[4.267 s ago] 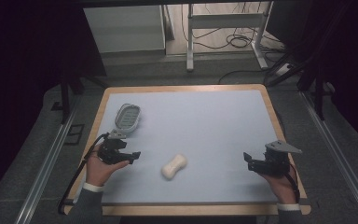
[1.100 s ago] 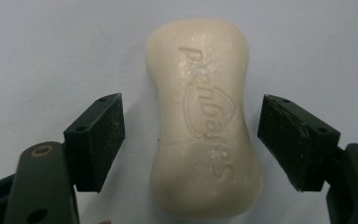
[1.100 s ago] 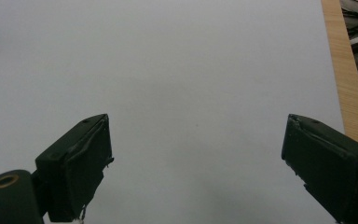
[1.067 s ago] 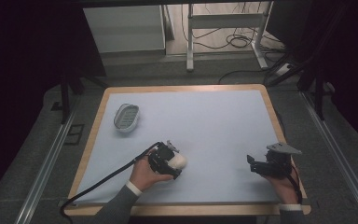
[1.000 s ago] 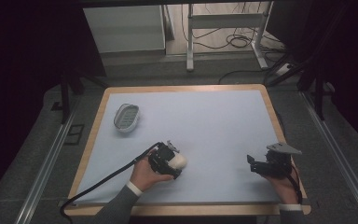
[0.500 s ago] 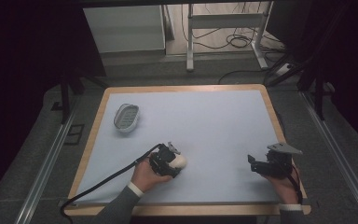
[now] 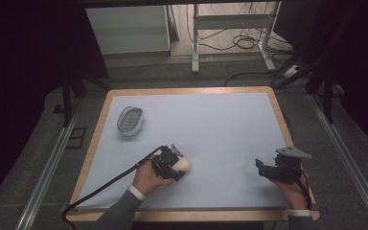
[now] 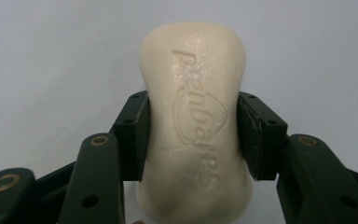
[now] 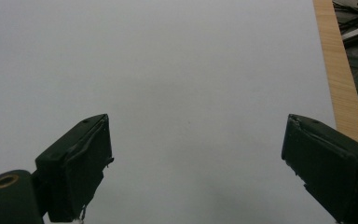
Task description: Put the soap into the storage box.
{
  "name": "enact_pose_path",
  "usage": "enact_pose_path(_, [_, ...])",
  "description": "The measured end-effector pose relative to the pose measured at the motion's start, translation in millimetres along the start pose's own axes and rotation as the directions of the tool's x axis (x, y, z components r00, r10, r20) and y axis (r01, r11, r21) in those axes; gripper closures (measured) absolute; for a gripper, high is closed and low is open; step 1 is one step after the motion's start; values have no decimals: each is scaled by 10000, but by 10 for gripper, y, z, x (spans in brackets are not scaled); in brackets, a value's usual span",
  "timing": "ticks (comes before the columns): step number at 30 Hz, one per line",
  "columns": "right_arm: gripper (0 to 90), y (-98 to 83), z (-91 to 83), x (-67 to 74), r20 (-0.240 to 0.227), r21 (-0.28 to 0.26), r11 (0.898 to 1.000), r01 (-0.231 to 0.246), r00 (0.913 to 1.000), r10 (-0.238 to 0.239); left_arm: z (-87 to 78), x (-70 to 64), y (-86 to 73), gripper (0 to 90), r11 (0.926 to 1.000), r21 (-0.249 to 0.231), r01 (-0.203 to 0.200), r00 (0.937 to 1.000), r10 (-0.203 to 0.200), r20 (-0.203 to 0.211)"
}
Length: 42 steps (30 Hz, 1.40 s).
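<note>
A pale blue mat covers our wood-edged worktop (image 7: 100, 143), with a dark floor, cables and a metal stand beyond it. Nearest us, at about seven o'clock on the mat, our left gripper (image 7: 176, 165) has just closed: a second ago its jaws stood wide around the bar of soap (image 8: 195, 126), and now the two pads press on its waist from either side, as the left gripper view shows, the embossed lettering facing up between them. The soap rests on the mat here, so we judge the grasp made and a lift the likely next step. At about four o'clock our right gripper (image 7: 261, 167) hovers near the mat's right edge, jaws spread wide with nothing between them, and it has kept its place throughout. Farther off, at about ten o'clock, the oval soap dish (image 7: 130, 121) sits well apart from the soap, and we take it for where the bar belongs.
</note>
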State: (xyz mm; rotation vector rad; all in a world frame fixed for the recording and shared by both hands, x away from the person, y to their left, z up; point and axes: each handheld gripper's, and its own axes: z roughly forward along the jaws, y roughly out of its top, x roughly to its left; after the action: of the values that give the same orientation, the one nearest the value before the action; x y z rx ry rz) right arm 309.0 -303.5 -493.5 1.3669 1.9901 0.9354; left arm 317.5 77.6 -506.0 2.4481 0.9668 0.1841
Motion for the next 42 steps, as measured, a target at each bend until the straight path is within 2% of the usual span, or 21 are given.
enact_pose_path(22, [80,-9,2,-28,81,29,10000,-86,9999,86,-322,194,34,494,9961,-827,317,9992,-337,-233])
enact_pose_path(42, [80,-19,5,-48,163,93,9998,-185,9997,183,-498,456,66,493,9929,-998,645,9967,-691,-434])
